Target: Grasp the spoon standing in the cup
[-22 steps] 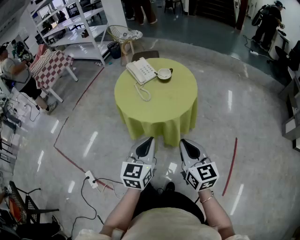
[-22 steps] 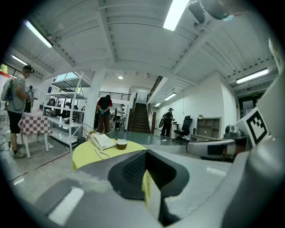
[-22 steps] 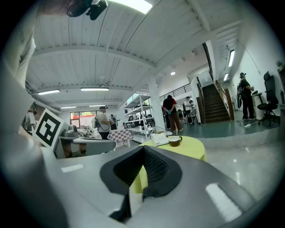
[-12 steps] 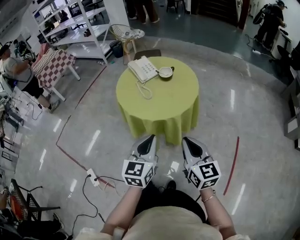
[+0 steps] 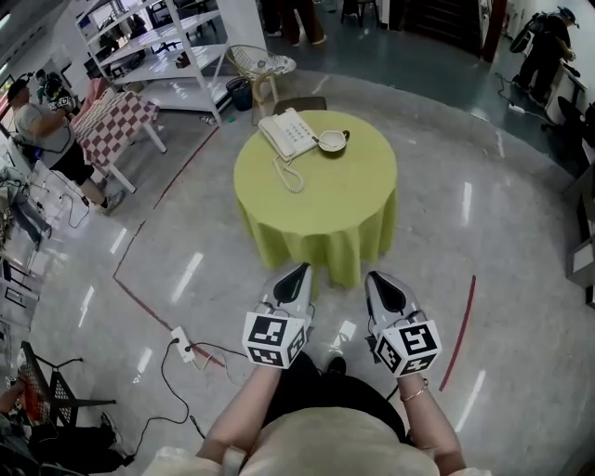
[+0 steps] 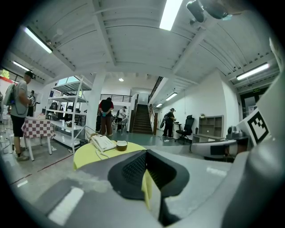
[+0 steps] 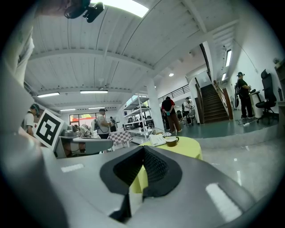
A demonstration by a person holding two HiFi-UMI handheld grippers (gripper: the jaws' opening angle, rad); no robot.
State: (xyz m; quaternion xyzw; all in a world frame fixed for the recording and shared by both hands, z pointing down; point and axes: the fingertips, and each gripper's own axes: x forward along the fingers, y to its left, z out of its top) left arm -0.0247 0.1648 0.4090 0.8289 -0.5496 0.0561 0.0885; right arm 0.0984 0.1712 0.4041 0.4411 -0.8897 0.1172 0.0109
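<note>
Yellow-green cloth is seen on the round table (image 5: 316, 200), at 12 o'clock from both grippers, well apart. The cup (image 5: 330, 141) is placed near its far edge, at 3 o'clock of the telephone (image 5: 286, 134). The spoon is too small for its axis to be told. The left gripper (image 5: 299, 270) and the right gripper (image 5: 378, 277) are closed on nothing.

We see an evenly bright hall, lit by long white ceiling strip lights (image 6: 171, 13) high above the fingers (image 6: 131, 171); their glare streaks the glossy pale stone floor (image 5: 189, 276). Both gripper views bend strongly, darken at the rim, and blur nearest the lens.
</note>
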